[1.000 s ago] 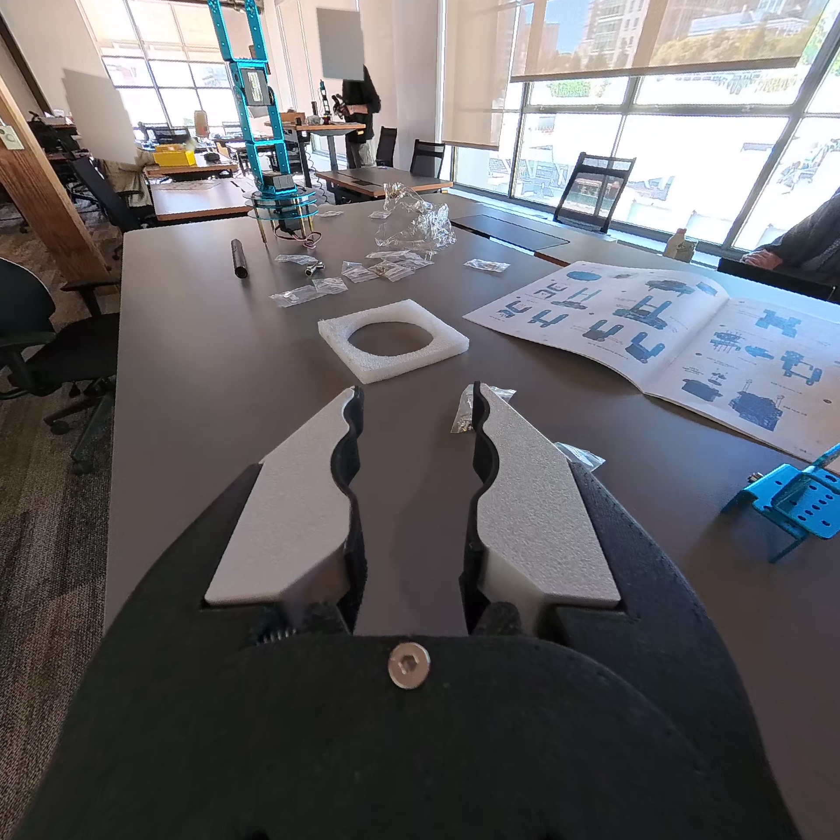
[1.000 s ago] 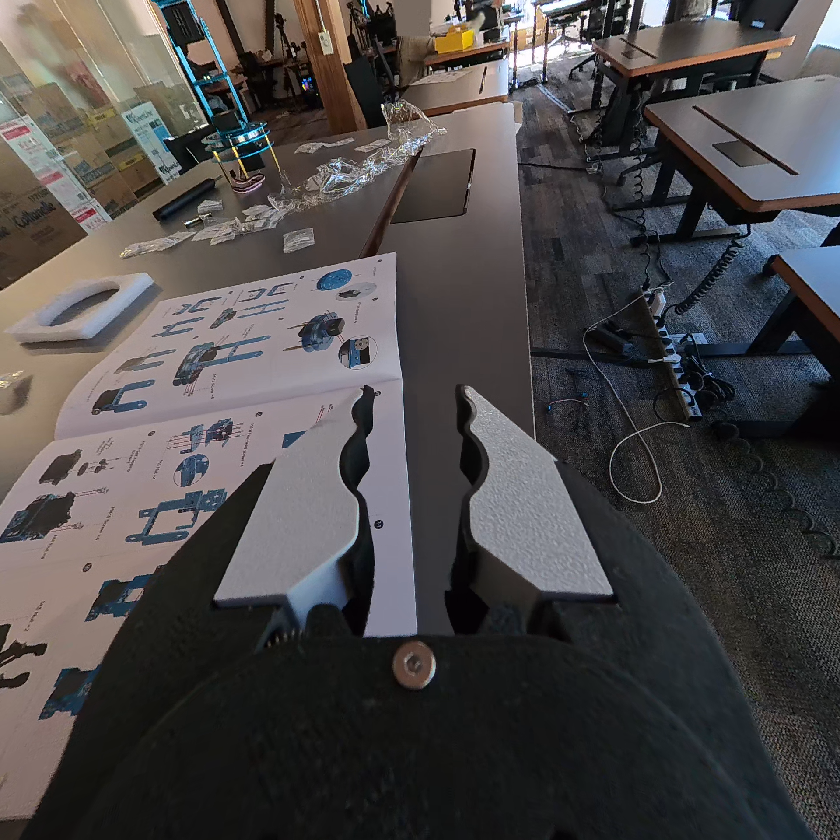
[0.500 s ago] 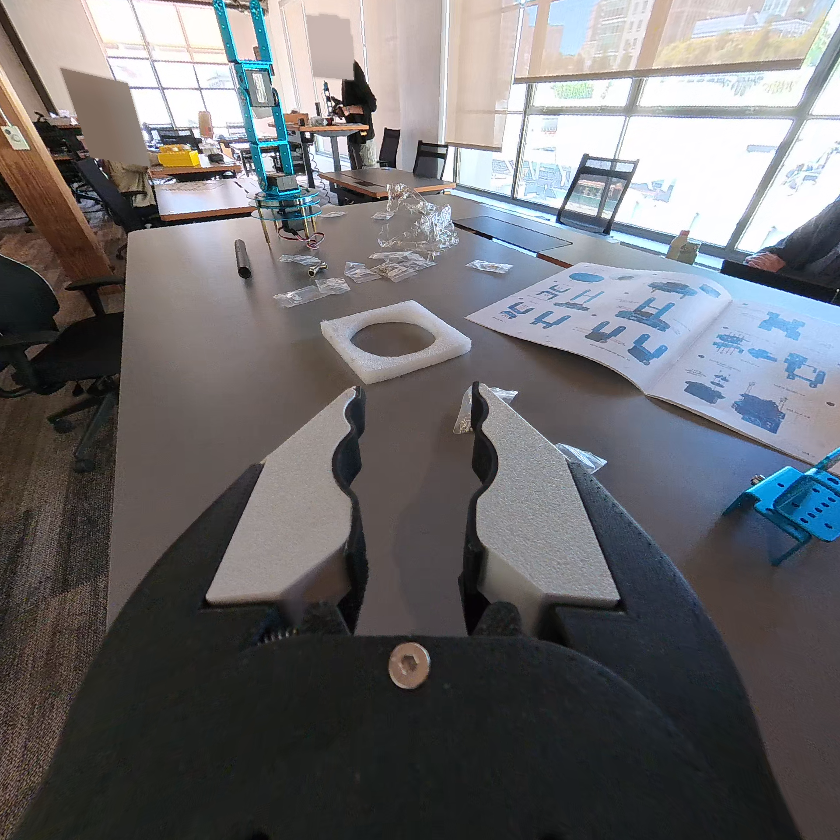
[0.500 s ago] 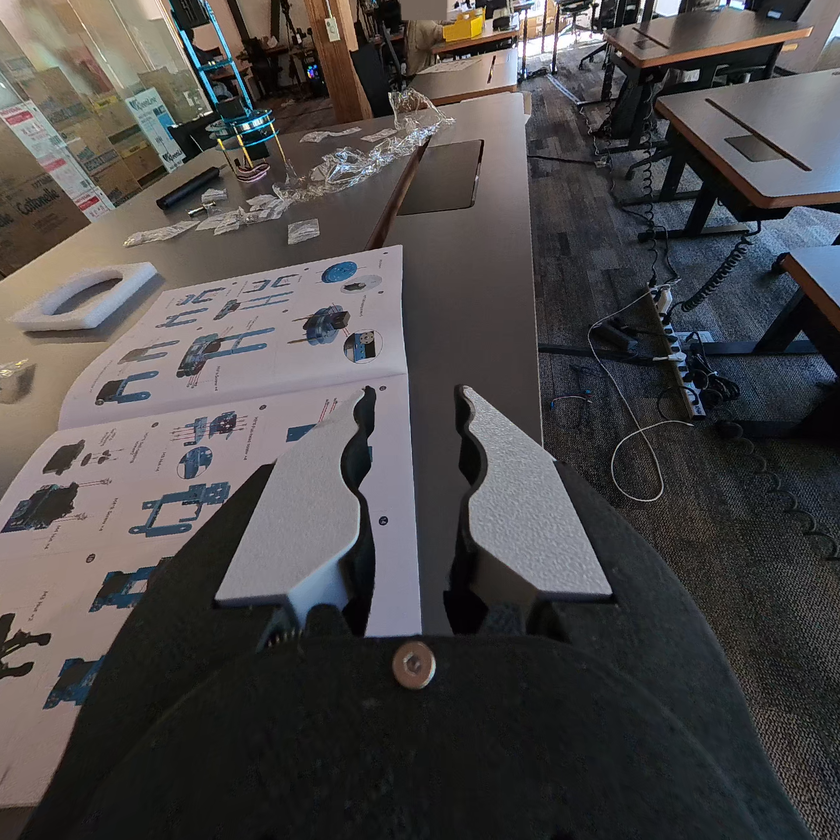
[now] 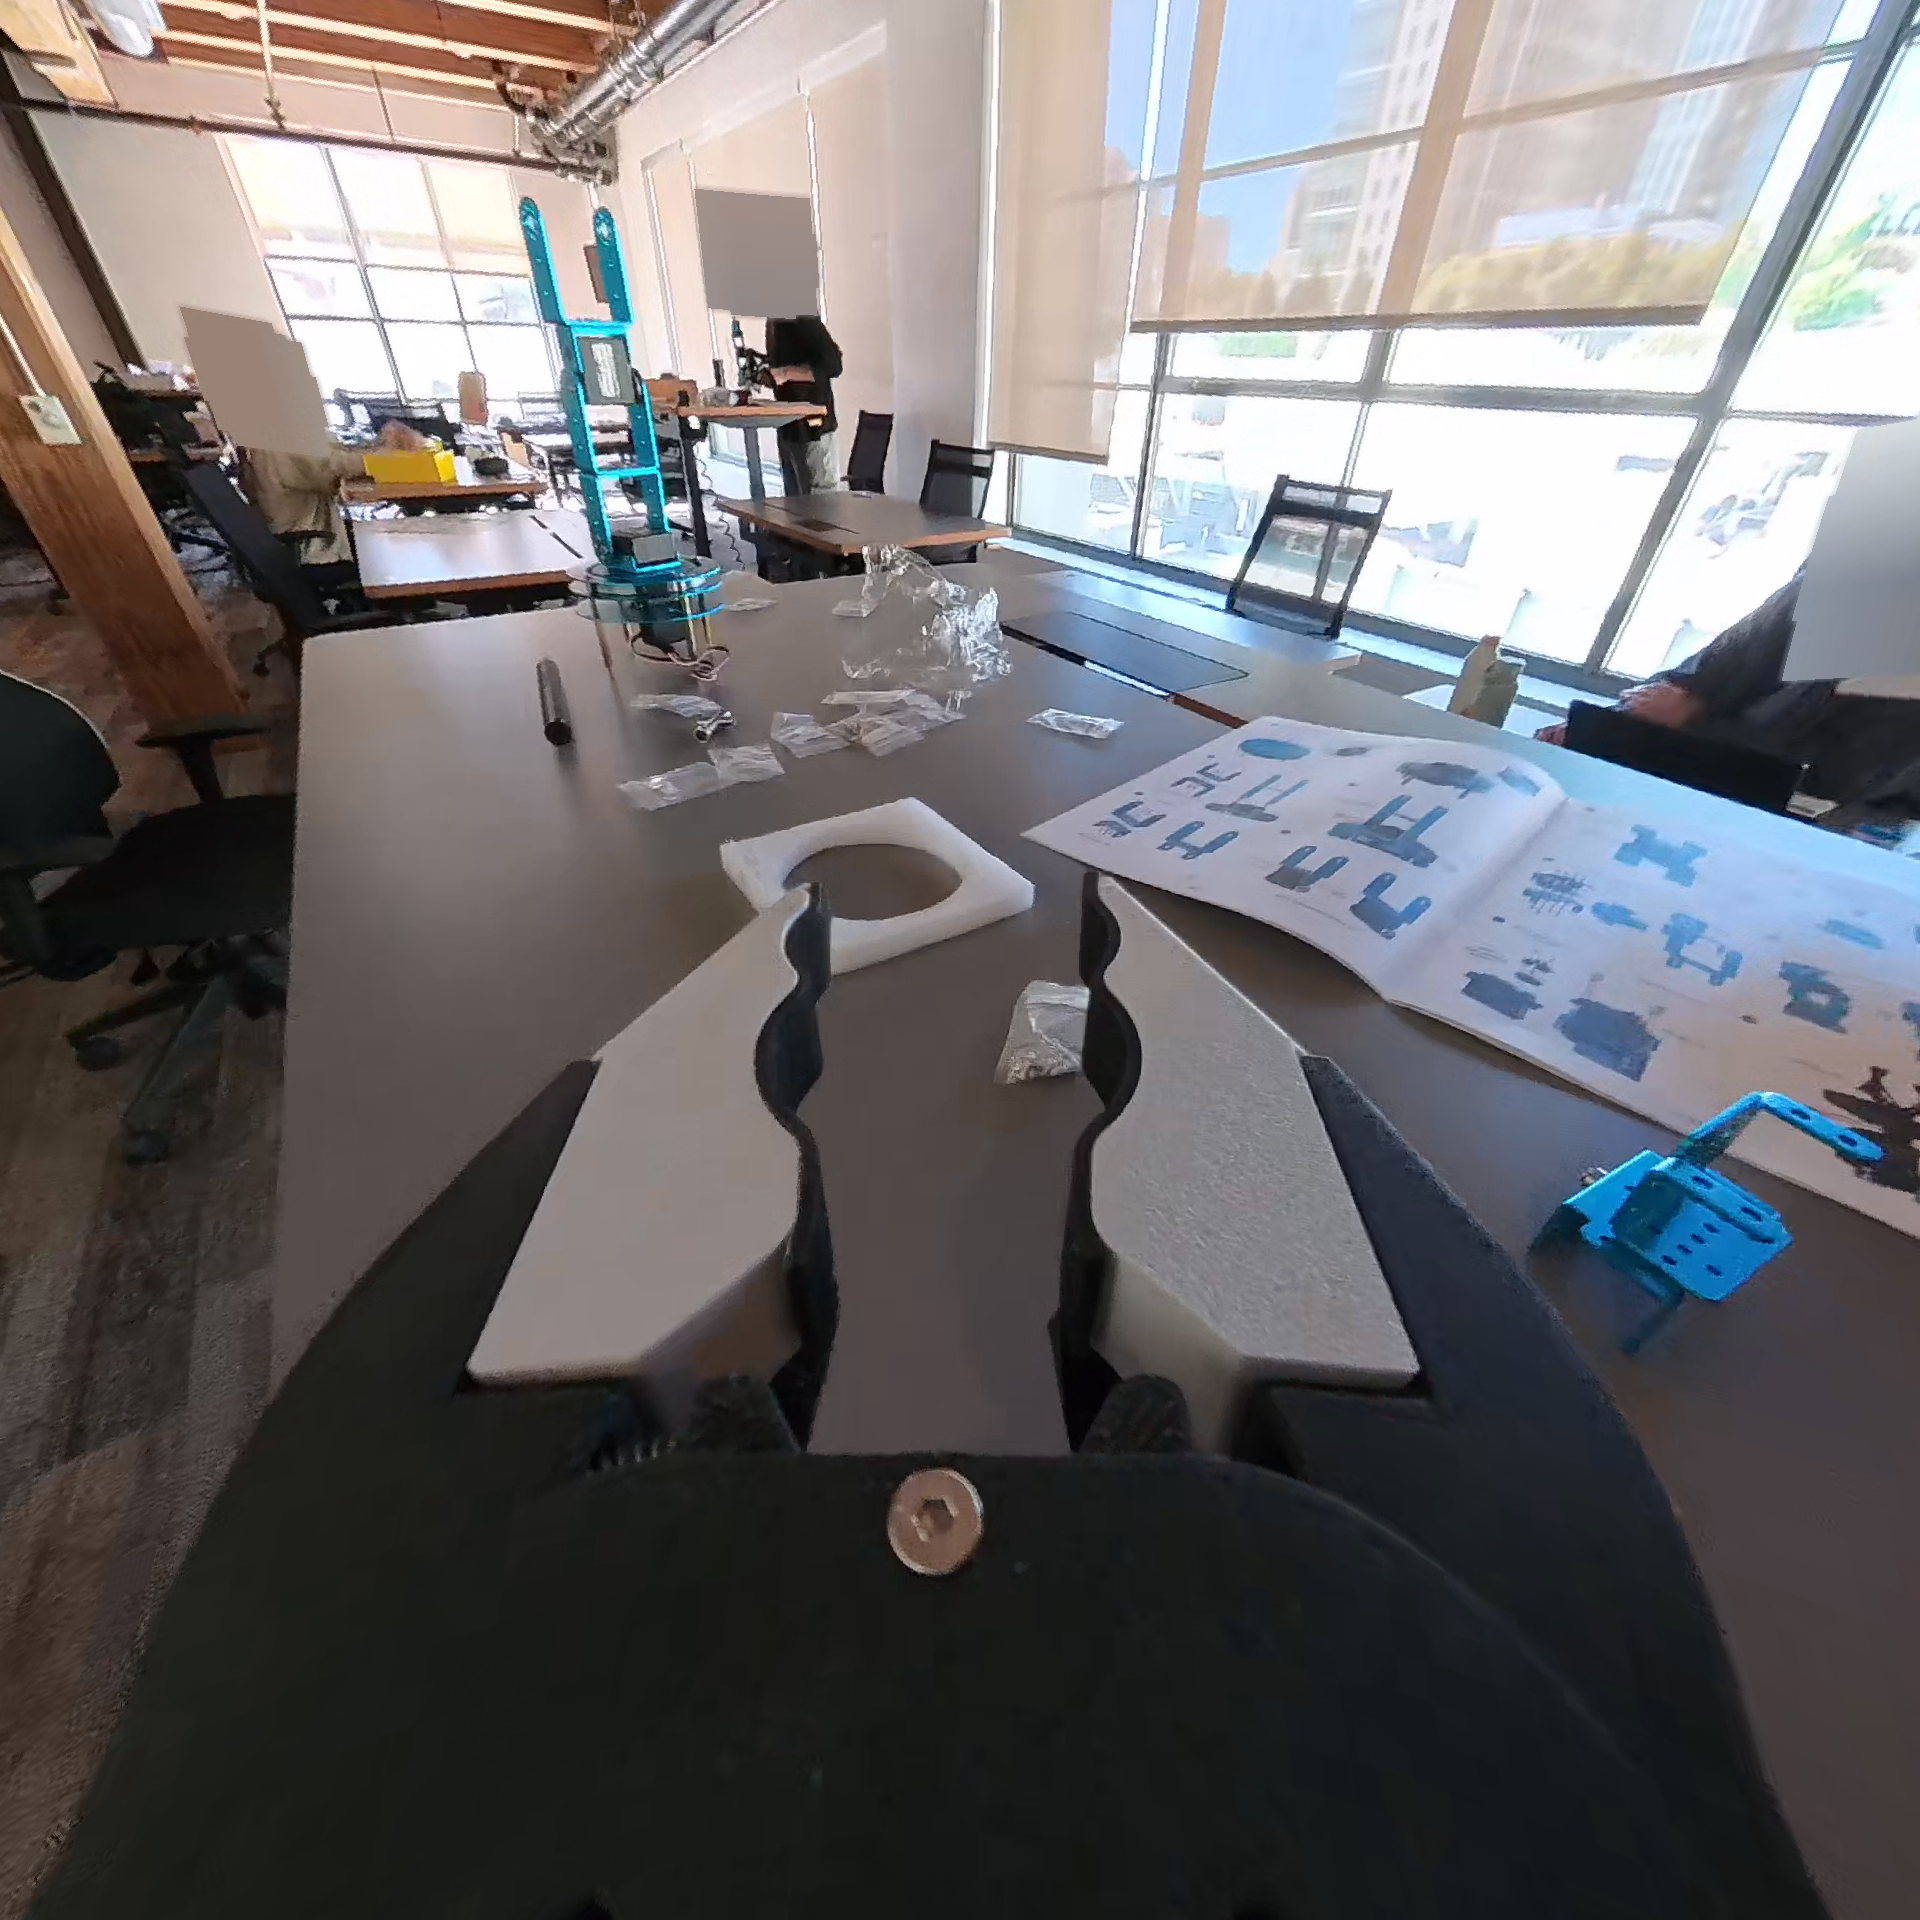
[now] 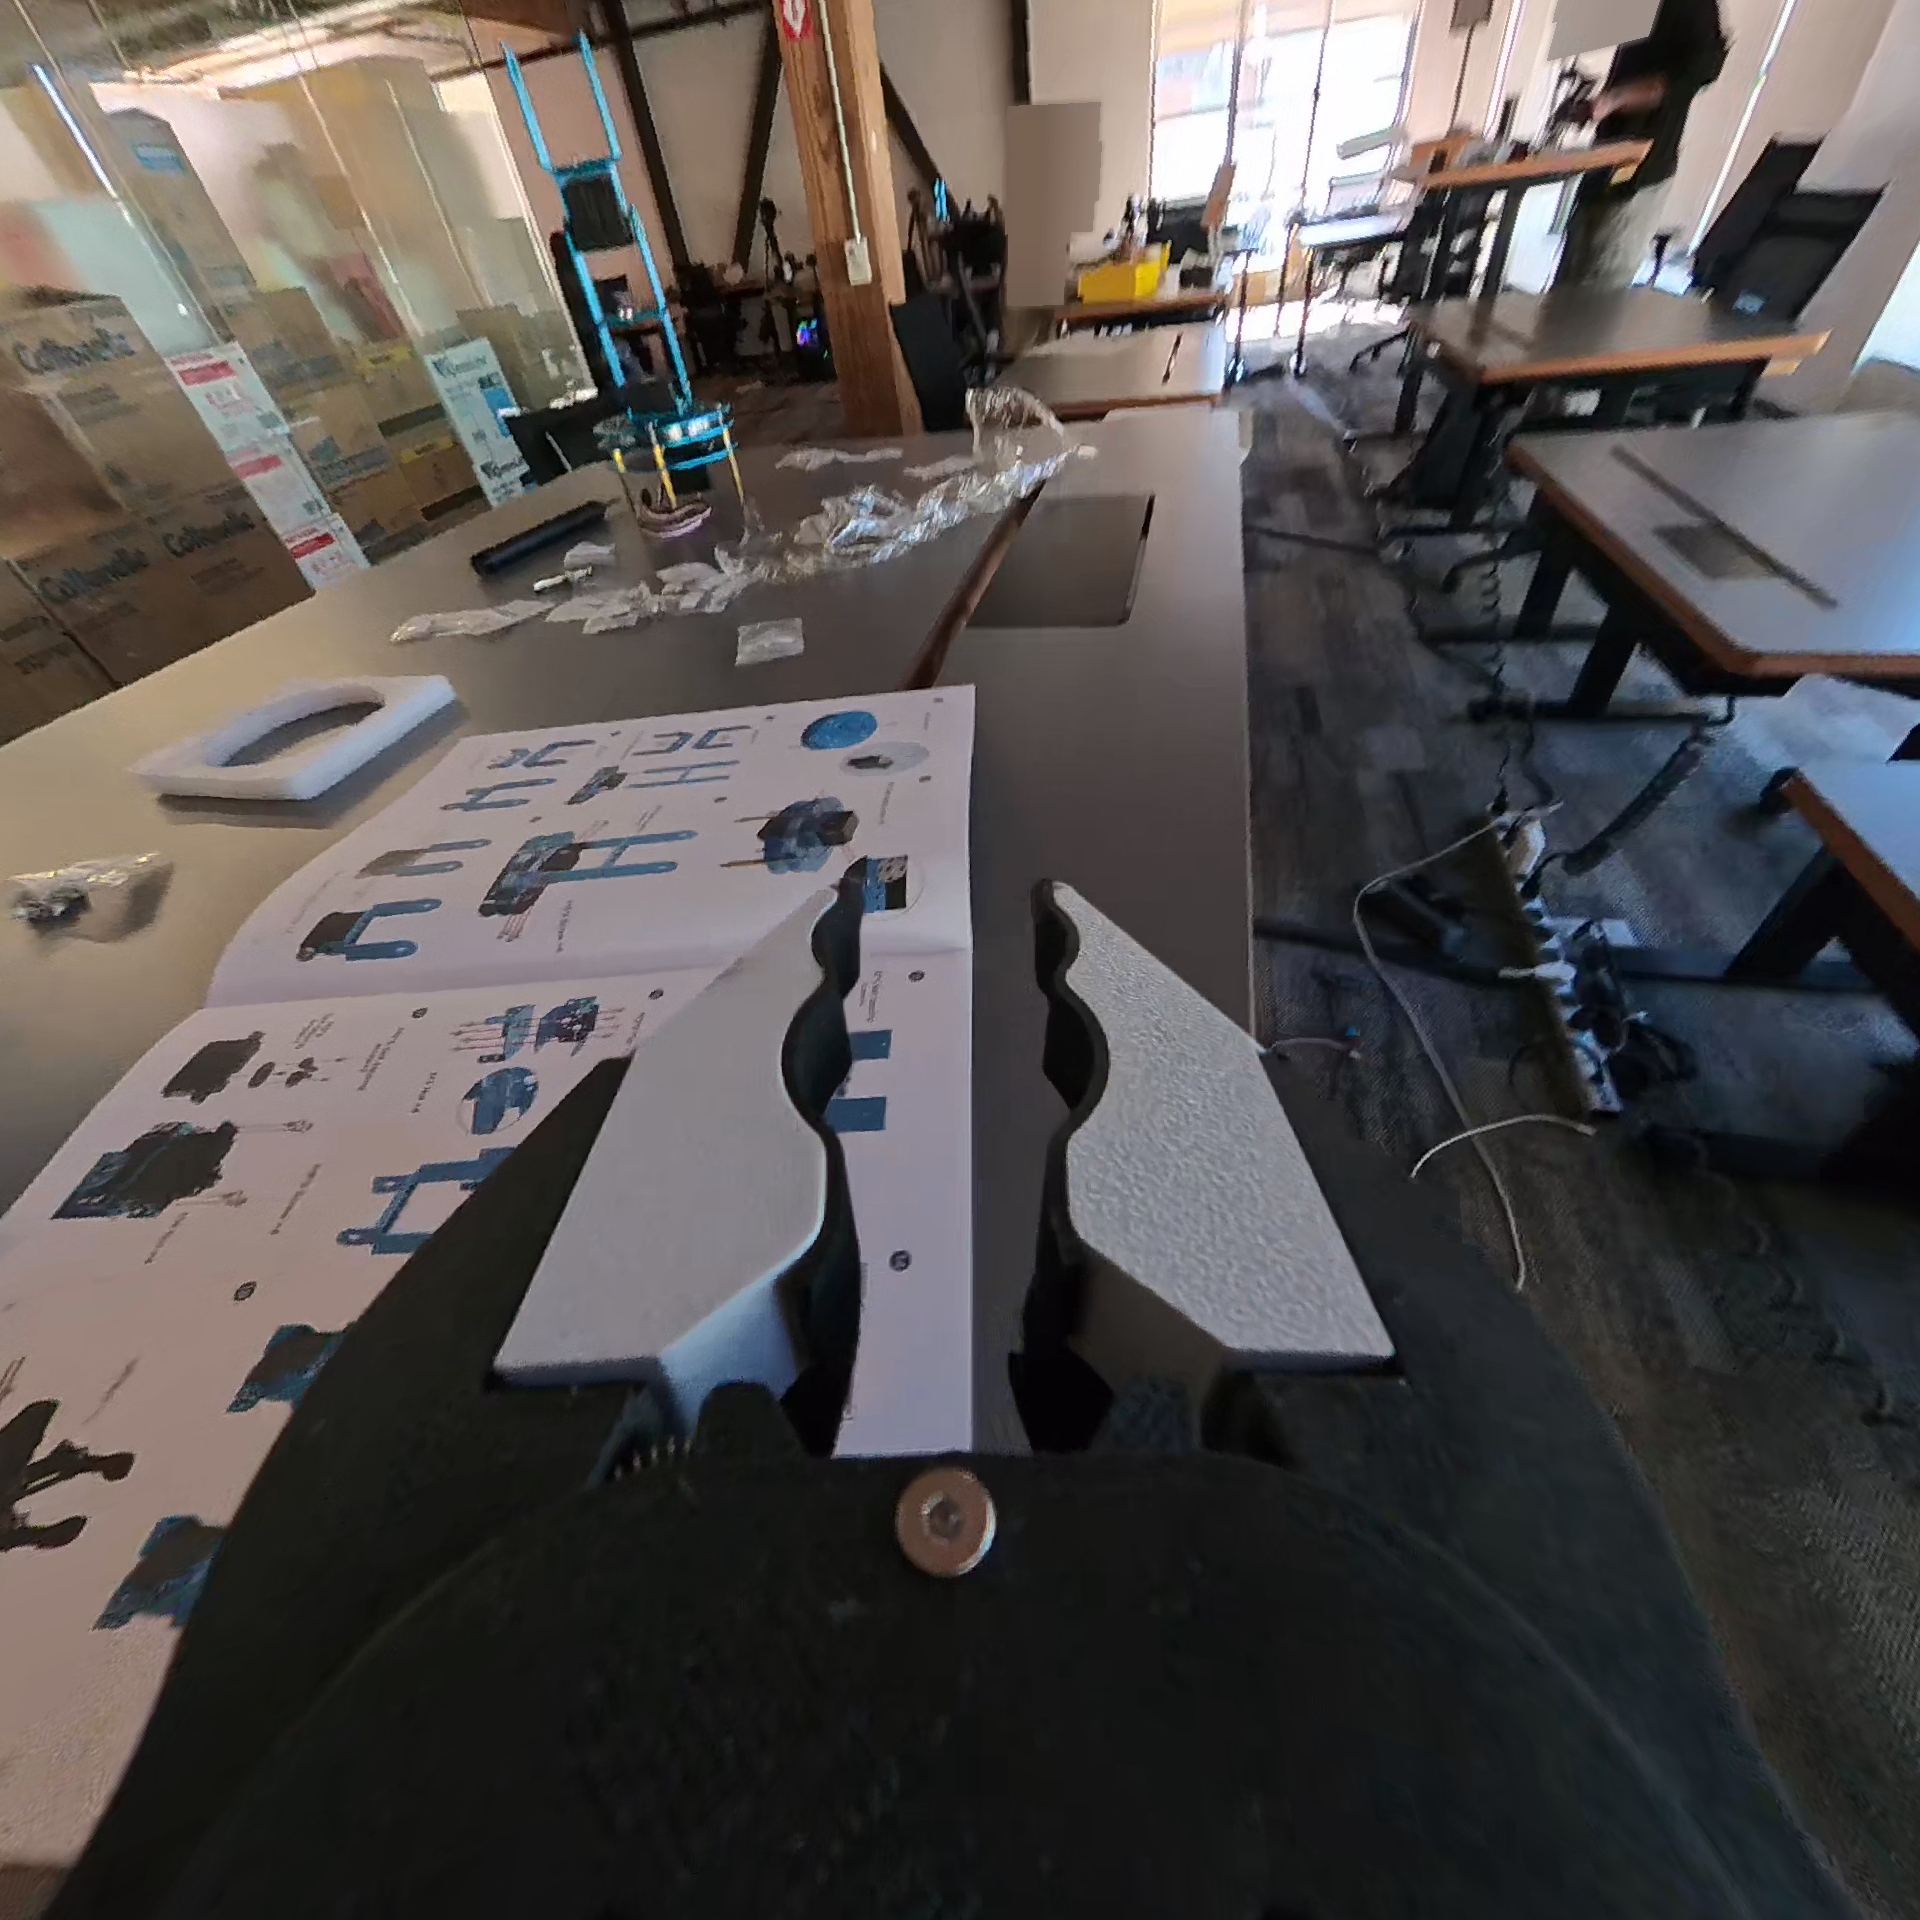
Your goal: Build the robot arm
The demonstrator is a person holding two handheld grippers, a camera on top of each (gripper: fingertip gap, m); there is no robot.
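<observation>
My left gripper [image 5: 948, 902] is open and empty, low over the dark table [image 5: 468, 914]. A small clear bag of screws [image 5: 1042, 1031] lies just inside its right finger. A white foam square with a round hole [image 5: 966, 894] lies just beyond its fingertips. A blue metal bracket [image 5: 1673, 1216] lies to its right. My right gripper [image 6: 935, 899] is open and empty above the right edge of an open instruction booklet [image 6: 582, 914], which also shows in the left wrist view [image 5: 1507, 883].
Several small clear parts bags [image 5: 810, 727], crumpled plastic wrap [image 5: 925, 623], a black tube [image 5: 554, 701] and a tall blue tower on a round base [image 5: 623, 447] stand farther back. A person's arm [image 5: 1745, 675] rests at the far right. Office chairs [image 5: 114, 873] stand left; cables [image 6: 1507, 935] lie on the floor. Measured from the fingertips, the blue metal bracket [image 5: 1673, 1216] is 20 cm or so from the left gripper and 35 cm from the right.
Both grippers have tilted up and moved slightly, so more of the room shows. The left one has shifted so the screw bag lies between its fingers. Both stay open.
</observation>
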